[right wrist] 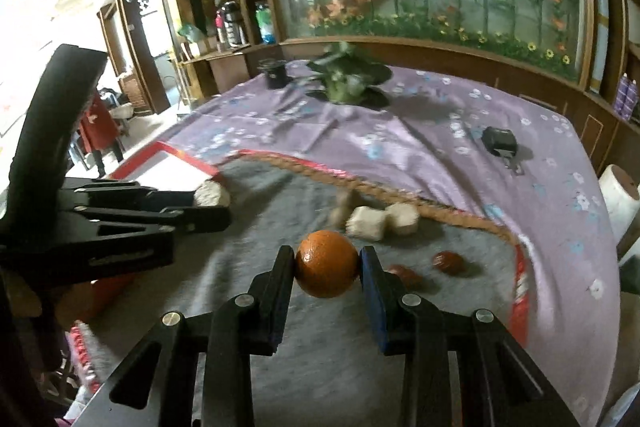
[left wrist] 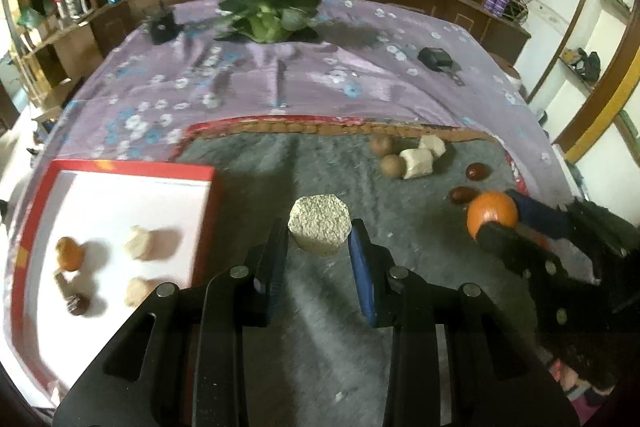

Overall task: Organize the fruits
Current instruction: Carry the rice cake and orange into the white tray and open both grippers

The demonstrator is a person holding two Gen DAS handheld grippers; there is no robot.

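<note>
My left gripper (left wrist: 319, 233) is shut on a pale hexagonal chunk (left wrist: 319, 230), held above the grey mat (left wrist: 328, 163); the same left gripper (right wrist: 218, 205) shows at the left of the right wrist view. My right gripper (right wrist: 327, 265) is shut on an orange (right wrist: 326, 263), lifted off the mat (right wrist: 256, 239); that orange (left wrist: 491, 213) also appears at the right of the left wrist view. A red-rimmed white tray (left wrist: 132, 169) at the left holds a small orange (left wrist: 69, 253), two pale chunks (left wrist: 138, 242) and a dark date (left wrist: 78, 304).
On the mat lie two pale chunks (left wrist: 418, 163), two brown round fruits (left wrist: 392, 166) and two red dates (left wrist: 478, 171). The purple flowered cloth (left wrist: 240, 79) beyond carries leafy greens (left wrist: 268, 11) and small black objects (left wrist: 436, 58). Wooden shelves ring the table.
</note>
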